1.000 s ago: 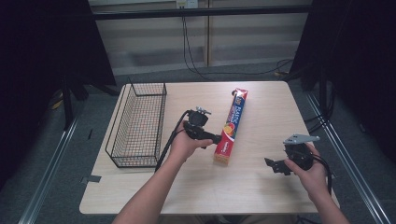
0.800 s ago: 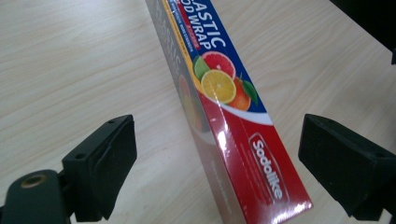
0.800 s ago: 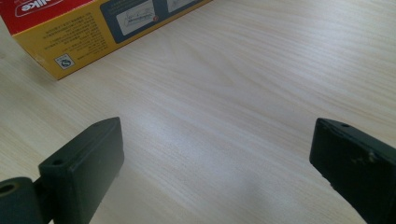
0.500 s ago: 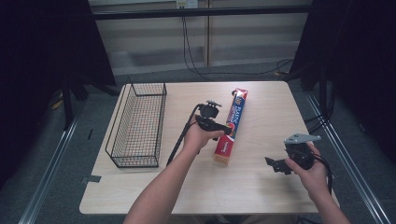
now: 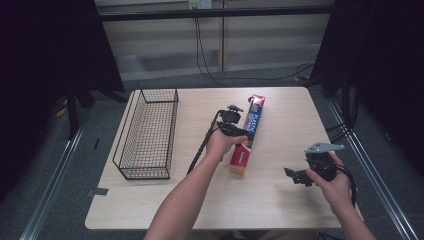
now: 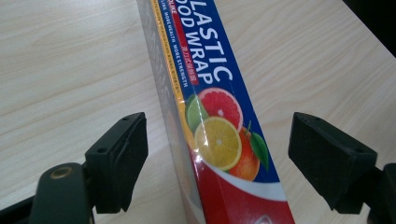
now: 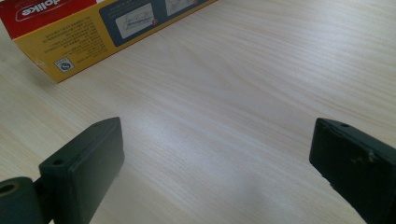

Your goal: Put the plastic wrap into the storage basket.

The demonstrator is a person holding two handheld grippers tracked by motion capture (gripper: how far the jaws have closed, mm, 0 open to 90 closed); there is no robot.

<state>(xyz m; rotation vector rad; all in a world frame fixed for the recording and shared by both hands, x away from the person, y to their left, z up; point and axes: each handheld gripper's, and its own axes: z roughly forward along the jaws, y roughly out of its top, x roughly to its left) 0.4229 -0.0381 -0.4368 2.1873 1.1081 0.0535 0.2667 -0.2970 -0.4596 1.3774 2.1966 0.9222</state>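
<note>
Left claw [image 6: 215, 158] straddles the long red-blue cardboard plastic-wrap box [image 6: 210, 116], jaws closing, pads not touching. Box lies mid-surface, pointing 12 o'clock. Right claw [image 7: 215, 172] wide open, empty, at 4 o'clock.

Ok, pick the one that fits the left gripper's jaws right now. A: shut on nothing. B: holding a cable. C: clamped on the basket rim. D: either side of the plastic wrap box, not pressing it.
D: in the left gripper view the left gripper has a jaw on each side of the plastic wrap box, with bare table showing in the gaps; the jaws have just been closing.
</note>
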